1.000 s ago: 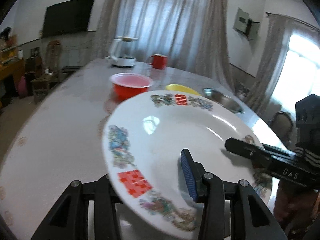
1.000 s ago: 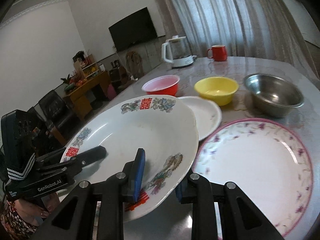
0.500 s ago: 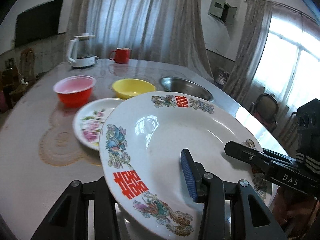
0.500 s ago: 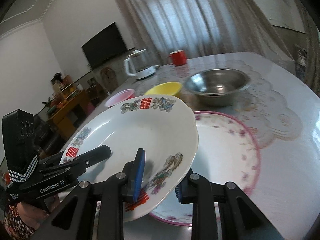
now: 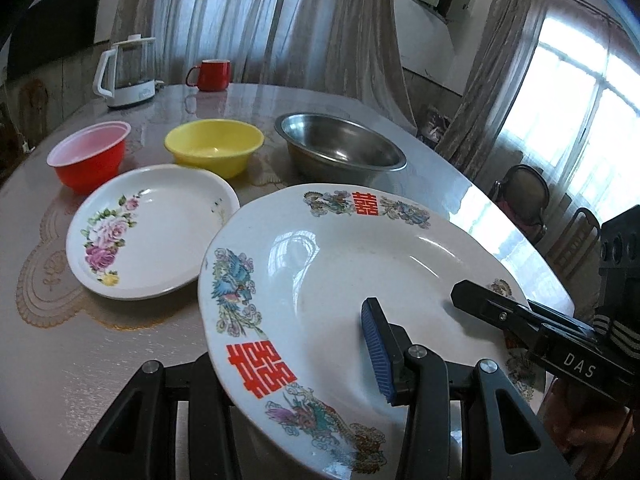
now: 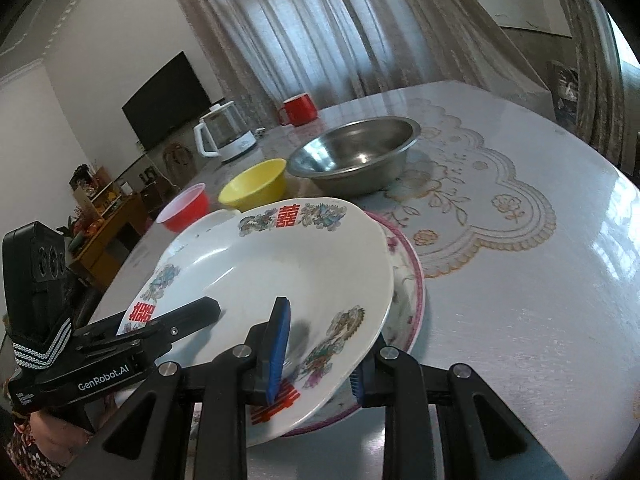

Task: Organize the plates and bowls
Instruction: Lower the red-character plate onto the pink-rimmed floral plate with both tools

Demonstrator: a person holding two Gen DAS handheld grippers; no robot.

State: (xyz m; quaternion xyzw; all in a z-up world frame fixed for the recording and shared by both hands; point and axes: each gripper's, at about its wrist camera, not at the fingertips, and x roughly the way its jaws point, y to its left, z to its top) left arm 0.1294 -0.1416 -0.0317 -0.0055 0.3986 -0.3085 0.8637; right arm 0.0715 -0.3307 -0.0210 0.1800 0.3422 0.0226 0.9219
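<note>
A large white plate with dragons and red characters [image 5: 360,264] is held by both grippers at once. My left gripper [image 5: 292,380] is shut on its near rim, one blue pad [image 5: 378,352] on top and the other finger under the plate. My right gripper [image 6: 318,368] is shut on the opposite rim [image 6: 280,264]. Beneath the large plate lies a pink-rimmed plate [image 6: 412,280], mostly covered; whether the two touch I cannot tell. A small flowered plate [image 5: 160,224] lies to the left. Behind stand a red bowl [image 5: 88,156], a yellow bowl [image 5: 214,148] and a steel bowl [image 5: 340,148].
A white kettle [image 5: 128,72] and a red mug [image 5: 212,74] stand at the far side of the table [image 6: 520,320]. Lace doilies lie under the glass top. Chairs stand past the table's right edge.
Both grippers have carried the large plate to the right across the table, from beside the small flowered plate to over the pink-rimmed plate, which it now mostly covers. Both grips are unchanged.
</note>
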